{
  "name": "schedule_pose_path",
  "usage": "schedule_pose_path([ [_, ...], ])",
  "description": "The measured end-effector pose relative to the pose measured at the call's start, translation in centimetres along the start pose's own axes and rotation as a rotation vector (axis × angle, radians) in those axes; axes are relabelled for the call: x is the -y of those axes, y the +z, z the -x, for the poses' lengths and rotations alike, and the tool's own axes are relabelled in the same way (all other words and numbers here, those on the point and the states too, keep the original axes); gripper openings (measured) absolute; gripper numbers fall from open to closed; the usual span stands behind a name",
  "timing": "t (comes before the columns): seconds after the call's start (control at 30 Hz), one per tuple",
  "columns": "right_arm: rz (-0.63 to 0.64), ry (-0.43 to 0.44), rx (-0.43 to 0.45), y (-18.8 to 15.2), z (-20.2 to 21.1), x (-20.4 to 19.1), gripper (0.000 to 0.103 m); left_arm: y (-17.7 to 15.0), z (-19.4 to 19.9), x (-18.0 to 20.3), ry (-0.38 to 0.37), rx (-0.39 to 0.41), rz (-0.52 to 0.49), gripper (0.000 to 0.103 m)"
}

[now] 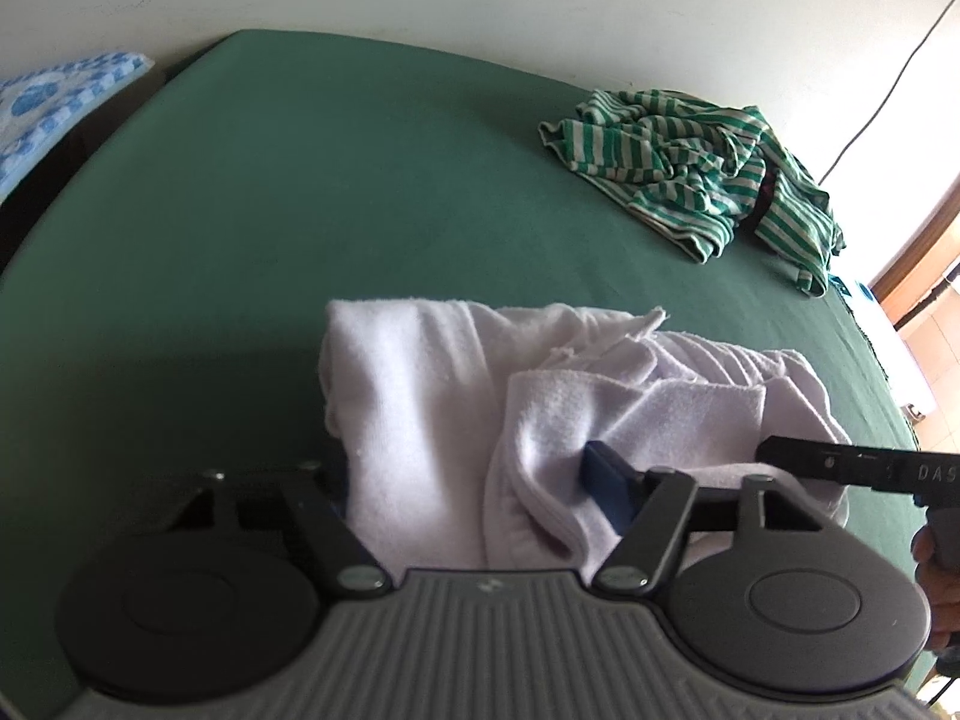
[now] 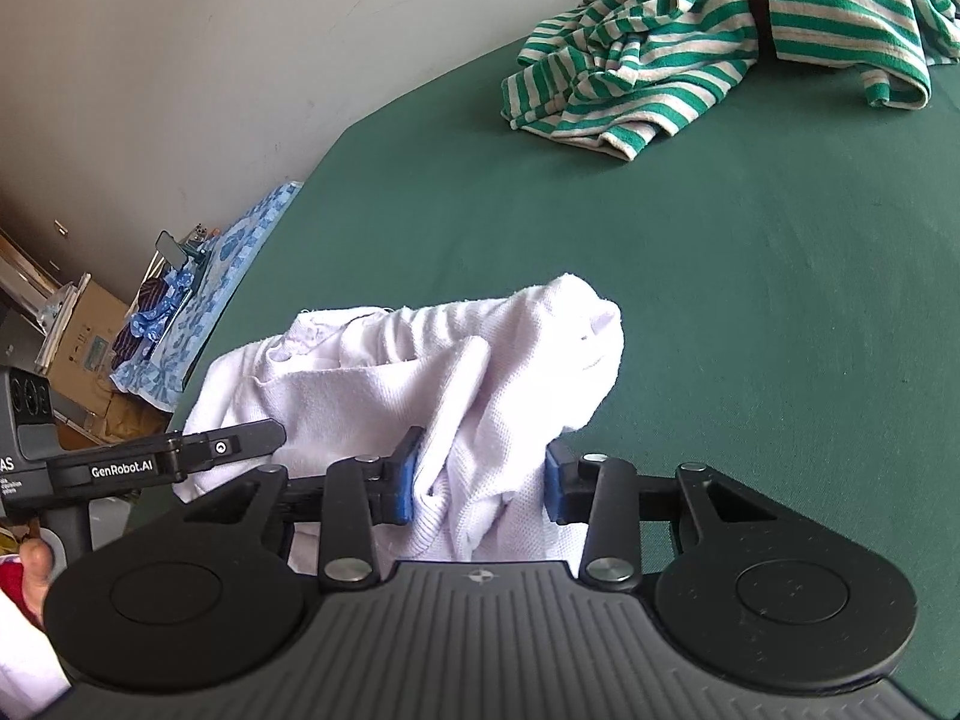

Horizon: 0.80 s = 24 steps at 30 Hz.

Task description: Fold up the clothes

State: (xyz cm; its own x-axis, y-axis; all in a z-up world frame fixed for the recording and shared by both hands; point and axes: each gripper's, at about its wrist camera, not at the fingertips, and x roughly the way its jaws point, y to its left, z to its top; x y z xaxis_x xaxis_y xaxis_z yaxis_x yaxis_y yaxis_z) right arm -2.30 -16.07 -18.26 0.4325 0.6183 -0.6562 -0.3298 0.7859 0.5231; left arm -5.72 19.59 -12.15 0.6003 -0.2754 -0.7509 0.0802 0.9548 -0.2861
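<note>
White towel (image 2: 420, 396) is held bunched over the green bed (image 2: 750, 330), cloth between the parted jaws of both grippers (image 1: 474, 480) (image 2: 480, 486); edges are best drawn apart evenly before laying.

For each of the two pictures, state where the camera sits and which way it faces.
Left wrist: on the left gripper, facing across the green bed sheet; the right gripper enters at right.
Right wrist: on the right gripper, facing the same way; the left gripper and a hand show.
Shared: crumpled white towel, green-and-white striped garment.
</note>
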Motion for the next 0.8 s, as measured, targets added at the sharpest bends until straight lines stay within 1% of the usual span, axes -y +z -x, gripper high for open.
schedule_pose_path([
  [0.2, -0.019, 0.006, -0.03, 0.5, 0.0, 0.1, 0.037, 0.4, 0.1, 0.8, 0.033, -0.015, 0.023, 0.061],
  [0.27, -0.033, 0.008, -0.041, 0.6, -0.1, 0.1, 0.036, 0.6, 0.1, 1.0, 0.044, -0.02, 0.03, 0.057],
  [0.33, -0.04, 0.012, -0.049, 0.9, 0.0, -0.1, 0.032, 0.8, 0.5, 1.0, 0.048, -0.02, 0.033, 0.049],
  [0.37, -0.034, 0.015, -0.05, 1.1, 0.2, -0.3, 0.032, 1.0, 0.7, 1.0, 0.049, -0.02, 0.034, 0.047],
  [0.43, -0.027, 0.02, -0.053, 1.6, 0.4, -0.8, 0.03, 1.4, 1.1, 0.6, 0.037, -0.023, 0.041, 0.039],
  [0.47, -0.032, 0.024, -0.055, 2.0, 0.6, -1.1, 0.03, 1.9, 1.4, 0.2, 0.021, -0.023, 0.041, 0.037],
  [0.53, -0.046, 0.041, -0.055, 3.0, 1.0, -2.0, 0.029, 3.1, 2.3, -0.7, -0.017, -0.021, 0.037, 0.024],
  [0.57, -0.047, 0.047, -0.051, 3.6, 1.2, -2.6, 0.029, 3.8, 2.7, -1.2, -0.036, -0.02, 0.034, 0.021],
  [0.6, -0.042, 0.051, -0.041, 4.3, 1.3, -3.5, 0.029, 4.7, 3.2, -1.7, -0.052, -0.015, 0.022, 0.016],
  [0.63, -0.037, 0.055, -0.03, 5.1, 1.5, -4.5, 0.029, 5.8, 3.7, -2.2, -0.068, -0.009, 0.006, 0.009],
  [0.7, -0.018, 0.056, -0.002, 6.8, 1.1, -6.4, 0.029, 8.2, 4.4, -3.5, -0.09, 0.006, -0.038, 0.008],
  [0.8, 0.012, 0.056, 0.043, 9.7, 0.0, -9.4, 0.029, 11.9, 4.8, -5.8, -0.104, 0.038, -0.105, 0.007],
])
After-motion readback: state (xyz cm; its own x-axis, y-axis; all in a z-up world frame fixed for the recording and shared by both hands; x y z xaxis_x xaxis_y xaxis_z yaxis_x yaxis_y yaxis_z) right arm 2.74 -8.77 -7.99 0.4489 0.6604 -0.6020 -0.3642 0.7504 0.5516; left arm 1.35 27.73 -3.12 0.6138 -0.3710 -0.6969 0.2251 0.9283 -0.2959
